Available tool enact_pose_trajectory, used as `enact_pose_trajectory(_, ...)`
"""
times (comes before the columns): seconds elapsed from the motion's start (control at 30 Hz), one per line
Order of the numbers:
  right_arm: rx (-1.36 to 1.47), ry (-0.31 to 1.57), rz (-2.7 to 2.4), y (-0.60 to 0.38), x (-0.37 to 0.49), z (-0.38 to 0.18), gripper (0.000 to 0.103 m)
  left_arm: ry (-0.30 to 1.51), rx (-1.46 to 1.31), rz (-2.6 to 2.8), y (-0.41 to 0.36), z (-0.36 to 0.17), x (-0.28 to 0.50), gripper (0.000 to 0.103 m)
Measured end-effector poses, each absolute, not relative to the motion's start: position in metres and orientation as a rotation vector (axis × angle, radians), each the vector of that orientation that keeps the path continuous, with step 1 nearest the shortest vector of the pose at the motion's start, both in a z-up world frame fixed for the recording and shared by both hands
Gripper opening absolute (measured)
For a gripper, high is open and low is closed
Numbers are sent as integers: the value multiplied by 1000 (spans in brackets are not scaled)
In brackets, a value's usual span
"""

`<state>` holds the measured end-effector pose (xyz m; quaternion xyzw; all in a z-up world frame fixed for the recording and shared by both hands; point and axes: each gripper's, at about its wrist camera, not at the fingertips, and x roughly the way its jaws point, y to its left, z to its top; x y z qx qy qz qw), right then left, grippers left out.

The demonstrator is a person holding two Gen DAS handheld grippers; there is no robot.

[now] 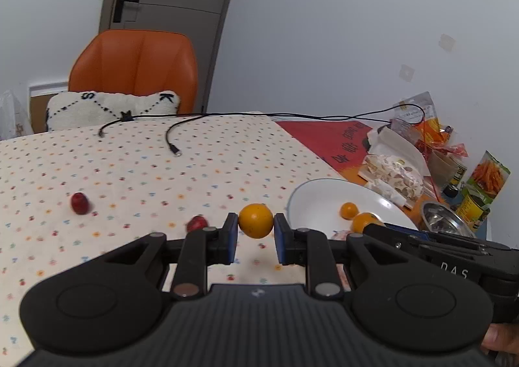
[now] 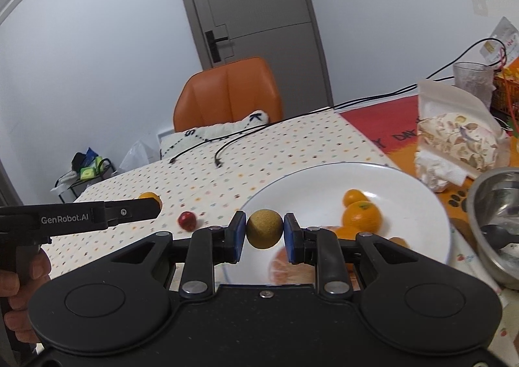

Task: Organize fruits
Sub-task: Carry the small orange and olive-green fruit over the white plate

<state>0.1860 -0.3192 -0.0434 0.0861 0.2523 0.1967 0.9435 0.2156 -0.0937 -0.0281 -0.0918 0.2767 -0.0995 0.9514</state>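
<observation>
Beyond both tools two black cables [image 1: 172, 140] trail over the dotted tablecloth [image 1: 129, 172], with snack packets [image 1: 395, 172] and a steel bowl [image 2: 496, 224] off to the right. The left gripper [image 1: 256, 230] pinches an orange fruit [image 1: 255, 220] between its pads, two red fruits [image 1: 79, 203] lying to its left. The right gripper [image 2: 264, 237] clamps a brownish-yellow round fruit [image 2: 264, 229] over the near rim of the white plate [image 2: 308, 185], oranges [image 2: 361, 216] just right of it

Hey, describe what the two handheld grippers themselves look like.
Both are matte black plastic with blue finger pads and silver pivot screws. The left gripper has a ribbed base, and its side reads "GenRobot.AI" in white. The right gripper shows white "DAS" lettering on its side.
</observation>
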Motion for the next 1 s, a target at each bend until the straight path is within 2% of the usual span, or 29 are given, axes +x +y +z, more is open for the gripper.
enact_pose_trajectory(0.57,177,507,354,-355,199,-44,23,587,-142,-282,-144,-33,240,22)
enact_pose_trajectory(1.0,179,516,359,-351,211,-49,23,616,-168,-223,-126,-40,249,26)
